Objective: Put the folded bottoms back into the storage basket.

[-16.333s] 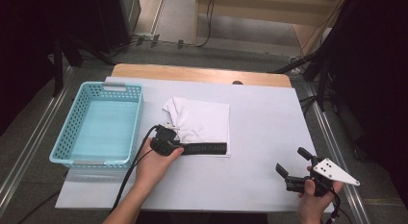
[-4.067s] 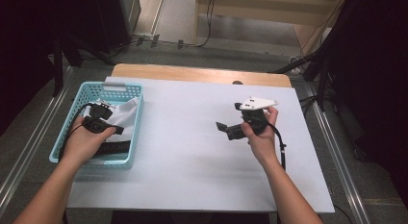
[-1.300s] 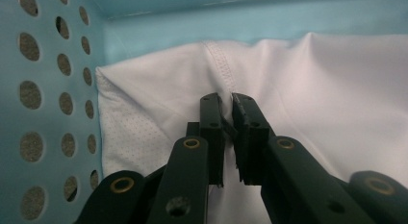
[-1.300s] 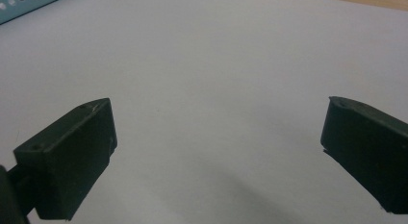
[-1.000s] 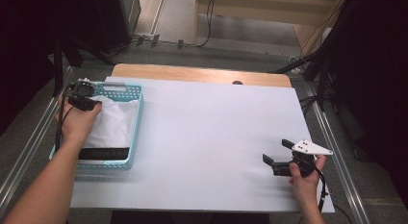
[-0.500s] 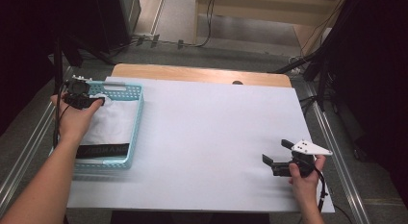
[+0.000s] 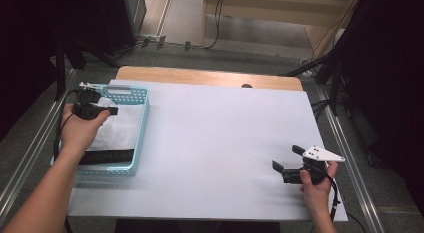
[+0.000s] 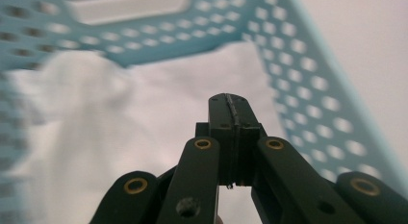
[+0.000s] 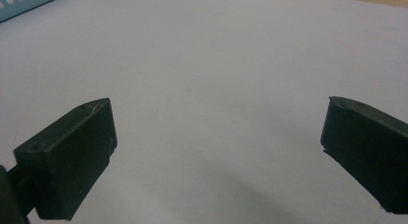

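Basket: a light blue plastic basket [image 7: 141, 124] with perforated walls stands on the left part of the table [image 7: 220, 143], its long side running away from the person; a solid handle strip sits in its far wall.
Basket contents: a white cloth [image 7: 119, 127] lies folded inside and covers most of the bottom; a dark band with pale lettering [image 7: 107, 156] runs across its near end, close to the basket's near wall.
Cloth, close up: in the left gripper view the white cloth [image 8: 120, 137] spreads under the fingers, rumpled toward the left side and reaching up to the basket's far wall [image 8: 159, 34] and right wall.
Left gripper: the left gripper [image 7: 111, 111] is held over the far left corner of the basket, above the cloth.
Left fingers: pressed flat together with nothing between them, as the left gripper view [image 8: 232, 132] shows; they have just been closing, and no cloth is caught in them.
Right gripper: the right gripper [image 7: 285, 163] rests low on the near right part of the table, well apart from the basket, pointing toward the left.
Right fingers: spread wide apart [image 9: 219, 152], holding nothing, with bare white table surface [image 9: 216, 65] between them.
Basket seen from the right: a sliver of its blue wall [image 9: 24, 4] shows at the top left corner of the right gripper view.
Table: white top with a wooden strip [image 7: 200, 77] along the far edge.
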